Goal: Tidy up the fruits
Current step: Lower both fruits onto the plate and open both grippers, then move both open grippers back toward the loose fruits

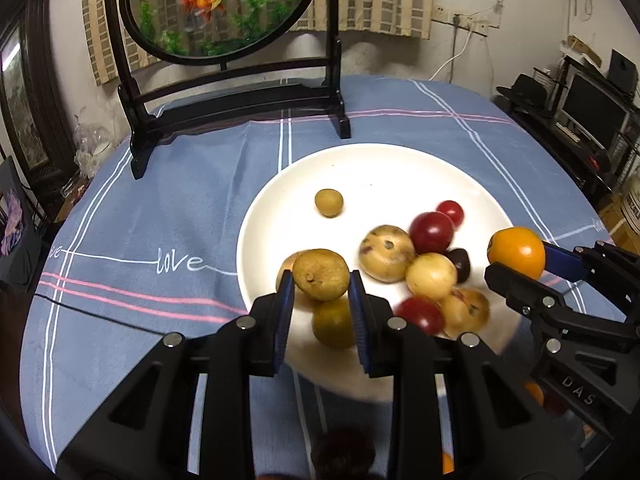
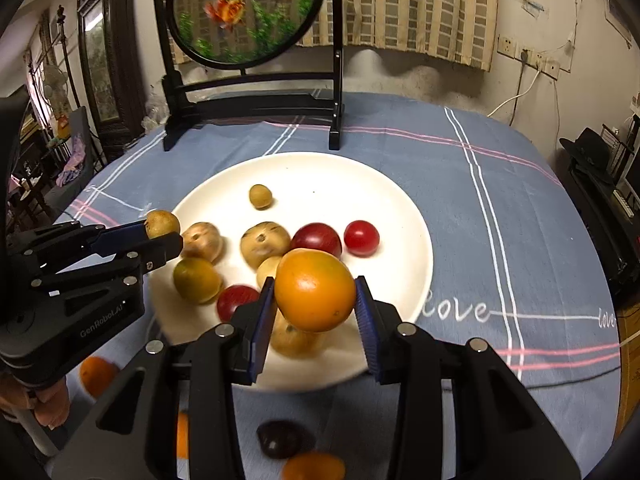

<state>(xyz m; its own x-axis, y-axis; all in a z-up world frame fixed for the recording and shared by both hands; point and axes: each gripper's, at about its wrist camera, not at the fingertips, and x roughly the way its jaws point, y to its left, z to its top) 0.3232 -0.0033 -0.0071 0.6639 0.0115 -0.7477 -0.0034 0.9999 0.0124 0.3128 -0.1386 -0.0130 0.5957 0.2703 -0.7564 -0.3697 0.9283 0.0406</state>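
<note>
Both grippers tilt down over the white round plate: left gripper clamps a brownish-green round fruit, right gripper clamps an orange round fruit.

Glossy white plate on matt blue woven tablecloth.

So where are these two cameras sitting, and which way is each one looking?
Left wrist: rides on the left gripper, looking down its fingers at a brownish fruit it holds over the white plate; the right gripper shows at its right edge.
Right wrist: rides on the right gripper, looking past its orange fruit; the left gripper shows at its left edge.
Shared: plate, blue tablecloth, goldfish screen.
</note>
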